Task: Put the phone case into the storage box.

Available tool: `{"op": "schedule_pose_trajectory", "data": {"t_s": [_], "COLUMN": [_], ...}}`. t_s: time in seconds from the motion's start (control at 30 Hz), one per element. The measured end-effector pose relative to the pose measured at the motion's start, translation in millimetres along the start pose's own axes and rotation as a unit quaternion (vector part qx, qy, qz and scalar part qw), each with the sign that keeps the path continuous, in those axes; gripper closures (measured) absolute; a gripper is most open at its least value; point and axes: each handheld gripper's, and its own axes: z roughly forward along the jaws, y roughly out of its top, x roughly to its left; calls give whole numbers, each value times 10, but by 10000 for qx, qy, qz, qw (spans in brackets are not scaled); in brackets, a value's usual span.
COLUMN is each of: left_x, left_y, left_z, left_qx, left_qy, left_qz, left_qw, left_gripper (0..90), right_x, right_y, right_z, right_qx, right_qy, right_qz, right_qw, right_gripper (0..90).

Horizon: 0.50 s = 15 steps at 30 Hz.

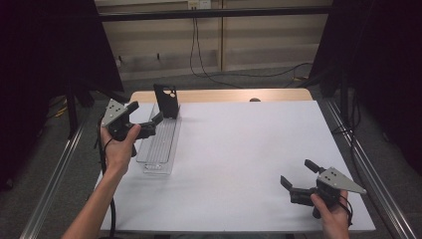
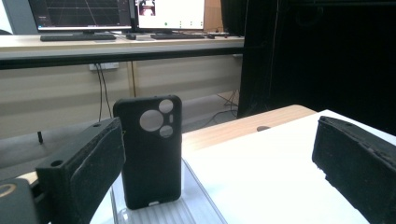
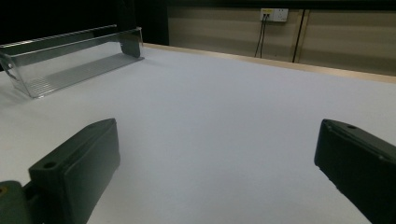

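Even overhead light on the white table, dark surrounds, soft shadows (near claws blurred).

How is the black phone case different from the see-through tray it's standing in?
The phone case is solid black, while the tray is clear plastic. The case stands upright at the tray's far end; the tray lies flat and long on the table. The case has round camera holes near its top; the tray has a ribbed floor. Both sit near the open left claw, and nothing grips either.
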Motion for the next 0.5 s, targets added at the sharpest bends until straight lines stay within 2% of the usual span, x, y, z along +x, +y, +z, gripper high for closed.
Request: {"op": "schedule_pose_trajectory", "data": {"t_s": [0.13,0.23,0.37,0.47,0.5], "left_x": [-17,-26,-57,-100,-122], "left_y": [-48,-87,-136,-180,-198], "left_z": [-99,-168,-268,-330,-357], "left_qx": [-50,-69,-157,-124,-190], "left_qy": [-54,-116,-117,-119,-110], "left_qz": [-34,-161,-173,-113,-125], "left_qw": [10000,9998,9997,9998,9997], "left_gripper": [26,26,23,22,23], "right_x": [5,5,2,-2,-3], "right_y": [-2,-2,-6,-4,-5], "right_z": [5,11,3,-9,-9], "right_qx": [-11,-6,-5,-18,-26], "right_qy": [9,-4,5,-31,-32], "right_qz": [-23,-42,-79,-100,-97], "right_qw": [10000,10000,10000,9999,9999], "right_gripper": [0,0,1,1,1]}}
